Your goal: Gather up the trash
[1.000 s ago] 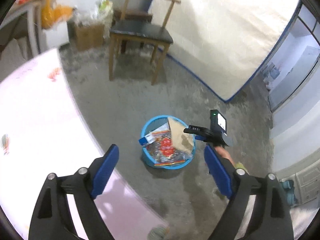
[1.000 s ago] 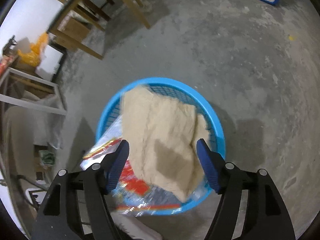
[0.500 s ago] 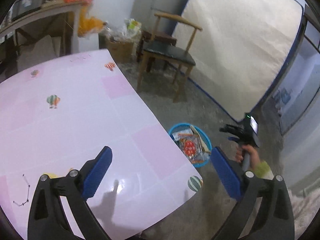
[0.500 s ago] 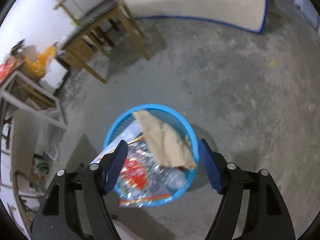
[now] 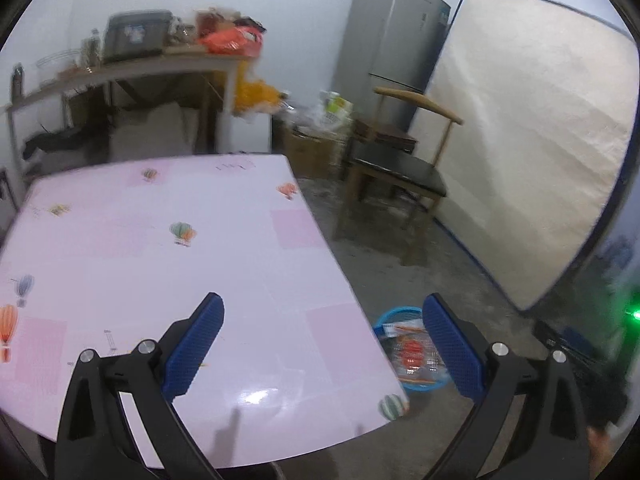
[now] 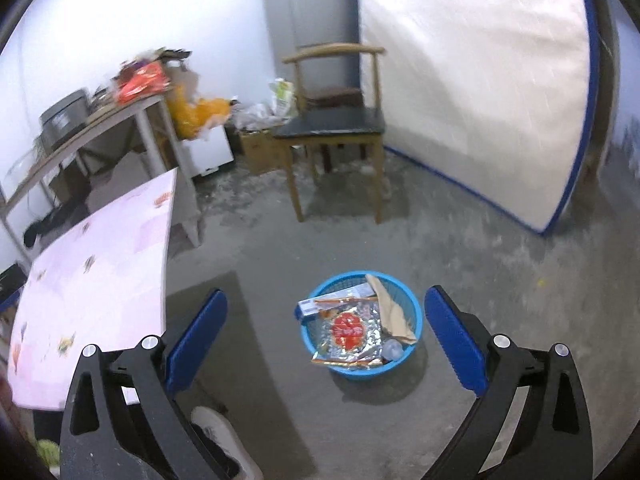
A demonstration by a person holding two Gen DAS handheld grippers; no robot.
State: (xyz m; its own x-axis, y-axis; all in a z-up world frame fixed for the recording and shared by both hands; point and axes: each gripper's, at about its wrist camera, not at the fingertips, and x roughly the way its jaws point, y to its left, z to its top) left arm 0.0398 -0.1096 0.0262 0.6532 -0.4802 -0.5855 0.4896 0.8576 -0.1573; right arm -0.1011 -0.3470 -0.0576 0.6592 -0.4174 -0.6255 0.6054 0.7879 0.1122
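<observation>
Both tongs agape, empty: left gripper [image 5: 322, 340] over table [image 5: 120, 248], right gripper [image 6: 326, 338] above basket [image 6: 414, 308]. Wrappers [image 6: 348, 330] light, crinkly; pinch edge.

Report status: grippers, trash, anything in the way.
Left gripper open, empty, over pink tabletop. Right gripper jaws just opened, empty. Brown paper and wrappers in round blue mesh basket on floor. Nothing in the way.

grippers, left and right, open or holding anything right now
left hand-held gripper: open, holding nothing.
right hand-held gripper: jaws just opened, holding nothing.
</observation>
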